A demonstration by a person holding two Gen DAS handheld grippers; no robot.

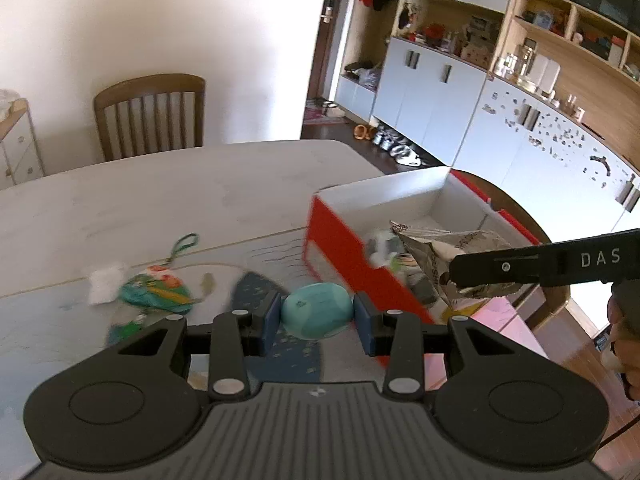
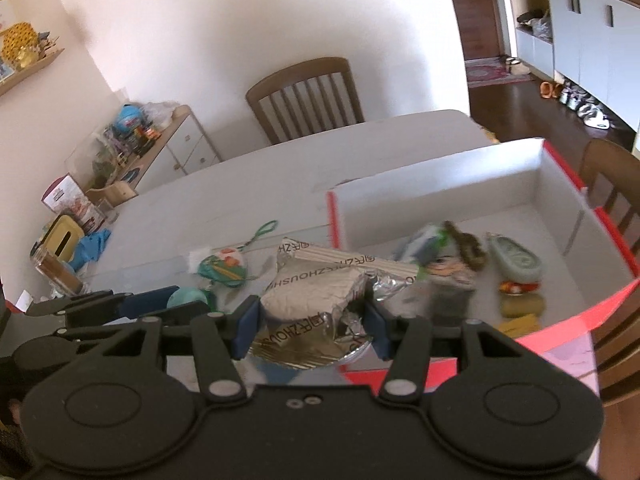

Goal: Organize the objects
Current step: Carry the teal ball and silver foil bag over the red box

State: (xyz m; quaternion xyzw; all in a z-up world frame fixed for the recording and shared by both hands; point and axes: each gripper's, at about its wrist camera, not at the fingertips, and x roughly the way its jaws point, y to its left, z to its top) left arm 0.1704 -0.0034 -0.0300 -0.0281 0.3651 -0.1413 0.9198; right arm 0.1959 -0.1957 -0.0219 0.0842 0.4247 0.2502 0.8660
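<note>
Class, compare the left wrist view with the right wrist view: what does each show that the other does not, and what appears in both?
Only the left wrist view: the long wall of white cupboards with open shelves above.
Only the right wrist view: a low sideboard piled with toys, and a yellow tissue box.
Both: the red box, the teal egg gripped by the left tongs, the foil packet gripped by the right tongs, and a wooden chair.

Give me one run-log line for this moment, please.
left gripper: shut on teal case | right gripper: shut on foil packet | red box: part filled | pouch: on table
</note>
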